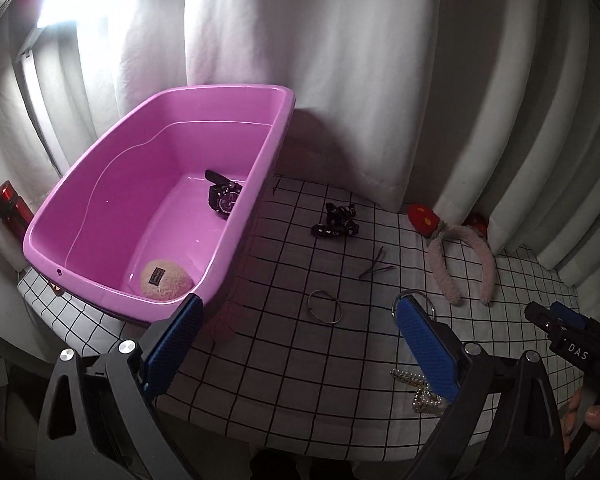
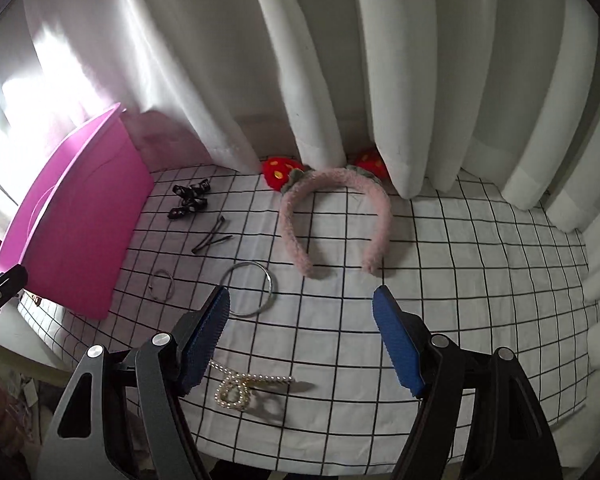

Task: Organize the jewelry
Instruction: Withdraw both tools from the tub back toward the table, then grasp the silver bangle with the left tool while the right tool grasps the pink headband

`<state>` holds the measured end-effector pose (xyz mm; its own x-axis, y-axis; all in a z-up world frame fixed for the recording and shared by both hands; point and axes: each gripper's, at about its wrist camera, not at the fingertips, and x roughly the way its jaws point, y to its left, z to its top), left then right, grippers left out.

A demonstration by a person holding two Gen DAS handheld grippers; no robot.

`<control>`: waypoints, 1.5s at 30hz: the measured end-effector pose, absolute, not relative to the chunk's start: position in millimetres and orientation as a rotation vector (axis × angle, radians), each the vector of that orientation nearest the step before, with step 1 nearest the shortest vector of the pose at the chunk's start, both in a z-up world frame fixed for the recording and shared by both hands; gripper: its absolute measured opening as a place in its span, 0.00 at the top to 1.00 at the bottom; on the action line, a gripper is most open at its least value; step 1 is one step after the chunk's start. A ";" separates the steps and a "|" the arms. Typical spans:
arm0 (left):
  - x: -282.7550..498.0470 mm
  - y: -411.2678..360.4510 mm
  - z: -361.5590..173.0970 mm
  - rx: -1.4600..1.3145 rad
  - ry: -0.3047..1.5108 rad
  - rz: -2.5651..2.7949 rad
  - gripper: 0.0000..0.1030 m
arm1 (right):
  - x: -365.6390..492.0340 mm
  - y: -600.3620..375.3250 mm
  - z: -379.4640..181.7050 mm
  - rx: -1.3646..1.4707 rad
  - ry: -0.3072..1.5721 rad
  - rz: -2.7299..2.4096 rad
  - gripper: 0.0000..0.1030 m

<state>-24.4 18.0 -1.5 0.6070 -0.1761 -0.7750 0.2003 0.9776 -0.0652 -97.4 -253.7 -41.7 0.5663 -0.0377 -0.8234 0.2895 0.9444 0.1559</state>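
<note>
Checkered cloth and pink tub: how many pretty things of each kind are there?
Rings or bangles: 2, small, big
Hair clips: 1 pair
Black bows: 1
Fuzzy headbands: 1
Pearl pieces: 1
Watches, in tub: 1
Fluffy puffs, in tub: 1
Total: 8

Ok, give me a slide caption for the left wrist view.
Open left gripper over the checked cloth; watch and puff already in the pink tub.

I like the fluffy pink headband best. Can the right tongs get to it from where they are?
Probably yes. The right tongs are open and empty, and the pink headband lies flat on the checked cloth just ahead of them, with only bare cloth between. The curtain touches only its far end.
</note>
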 end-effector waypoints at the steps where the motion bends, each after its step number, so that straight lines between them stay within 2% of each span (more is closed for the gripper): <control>1: -25.3 11.6 -6.9 0.034 0.903 -0.225 0.07 | -101.1 -258.5 -45.9 0.296 0.958 -0.201 0.31; 10: -18.4 -16.4 -66.7 0.063 0.996 -0.196 0.07 | -102.3 -284.2 -81.6 0.315 0.993 -0.201 0.31; 25: 31.1 -27.5 -150.1 0.055 1.083 -0.082 0.07 | -50.4 -316.1 -131.8 0.322 1.016 -0.176 0.31; 45: 65.0 -34.0 -188.9 0.052 1.091 -0.020 0.07 | 18.0 -352.3 -172.1 0.291 1.043 -0.199 0.31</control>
<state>65.0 -34.0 -188.9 0.4617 0.0097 -0.8870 0.0416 0.9986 0.0326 18.0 -352.3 -172.1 0.4909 -0.0238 -0.8709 0.2982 0.9438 0.1422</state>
